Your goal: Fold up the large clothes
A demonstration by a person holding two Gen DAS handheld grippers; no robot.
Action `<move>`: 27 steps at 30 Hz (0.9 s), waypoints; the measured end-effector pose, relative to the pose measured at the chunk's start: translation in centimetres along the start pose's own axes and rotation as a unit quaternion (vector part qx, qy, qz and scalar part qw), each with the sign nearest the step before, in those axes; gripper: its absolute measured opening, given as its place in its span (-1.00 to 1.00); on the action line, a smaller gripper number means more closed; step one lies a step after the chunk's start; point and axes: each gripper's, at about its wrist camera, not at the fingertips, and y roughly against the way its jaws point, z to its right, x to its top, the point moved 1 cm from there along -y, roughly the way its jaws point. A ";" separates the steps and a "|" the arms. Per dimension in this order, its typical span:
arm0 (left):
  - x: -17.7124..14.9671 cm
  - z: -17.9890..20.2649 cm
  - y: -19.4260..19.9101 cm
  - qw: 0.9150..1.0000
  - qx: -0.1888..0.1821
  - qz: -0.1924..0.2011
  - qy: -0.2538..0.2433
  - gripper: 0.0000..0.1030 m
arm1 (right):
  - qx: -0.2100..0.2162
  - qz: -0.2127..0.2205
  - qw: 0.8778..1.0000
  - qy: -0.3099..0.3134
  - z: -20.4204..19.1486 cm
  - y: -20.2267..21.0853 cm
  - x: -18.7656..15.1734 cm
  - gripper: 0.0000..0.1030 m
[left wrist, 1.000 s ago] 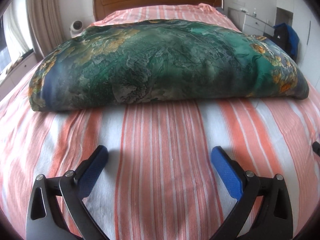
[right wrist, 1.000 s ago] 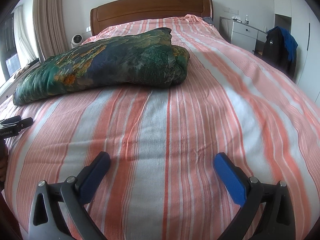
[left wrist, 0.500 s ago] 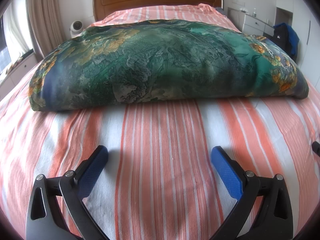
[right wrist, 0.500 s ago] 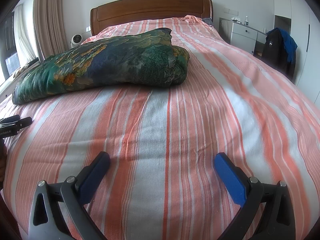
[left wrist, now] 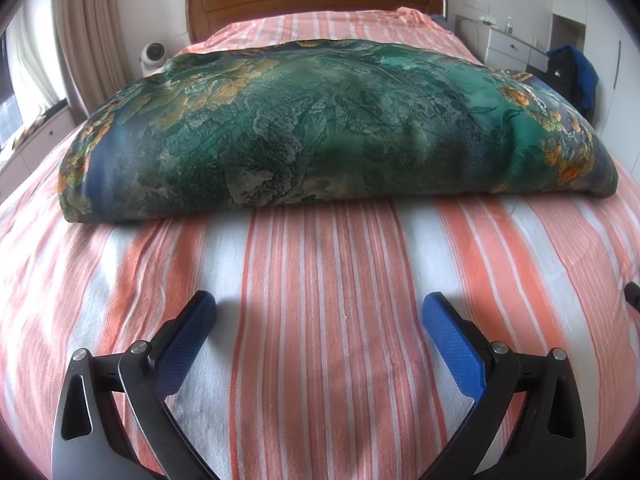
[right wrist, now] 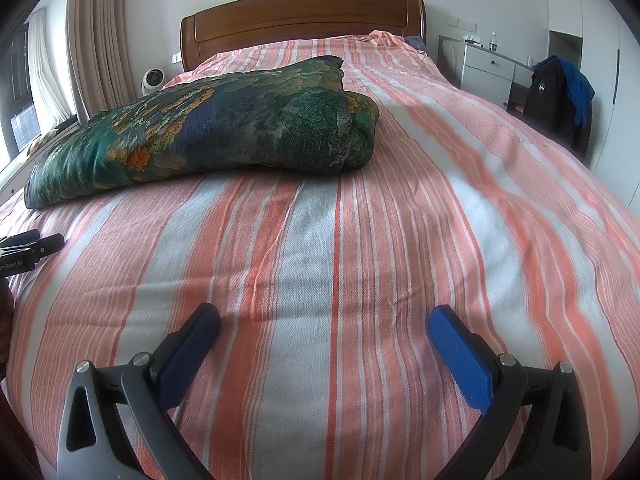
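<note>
A thick folded green quilt with gold flowers (left wrist: 332,128) lies across the bed with its orange-and-white striped sheet (left wrist: 320,280). It also shows in the right wrist view (right wrist: 208,132), to the left and farther off. My left gripper (left wrist: 320,304) is open and empty, low over the sheet just in front of the quilt's near edge. My right gripper (right wrist: 324,316) is open and empty over the bare sheet, to the right of the quilt. The left gripper's body (right wrist: 28,248) shows at the left edge of the right wrist view.
A wooden headboard (right wrist: 304,16) stands at the far end. A small white fan (right wrist: 153,80) and curtains (right wrist: 96,40) are at the left. A white dresser (right wrist: 486,68) and a chair with dark and blue clothes (right wrist: 560,96) stand at the right.
Both views have barely shifted. The quilt lies as before and both grippers stay open.
</note>
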 end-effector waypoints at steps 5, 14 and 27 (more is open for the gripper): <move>0.0 0.0 0.0 1.000 0.000 0.000 0.000 0.99 | 0.000 0.000 1.000 0.000 0.0 0.0 0.0 1.00; 0.0 0.0 -0.1 1.000 0.001 0.001 0.000 0.99 | 0.000 0.000 1.000 0.000 0.0 0.0 0.0 1.00; 0.8 0.4 1.7 1.000 0.000 -0.016 -0.009 0.97 | 0.000 0.000 1.000 0.001 0.0 0.0 0.0 1.00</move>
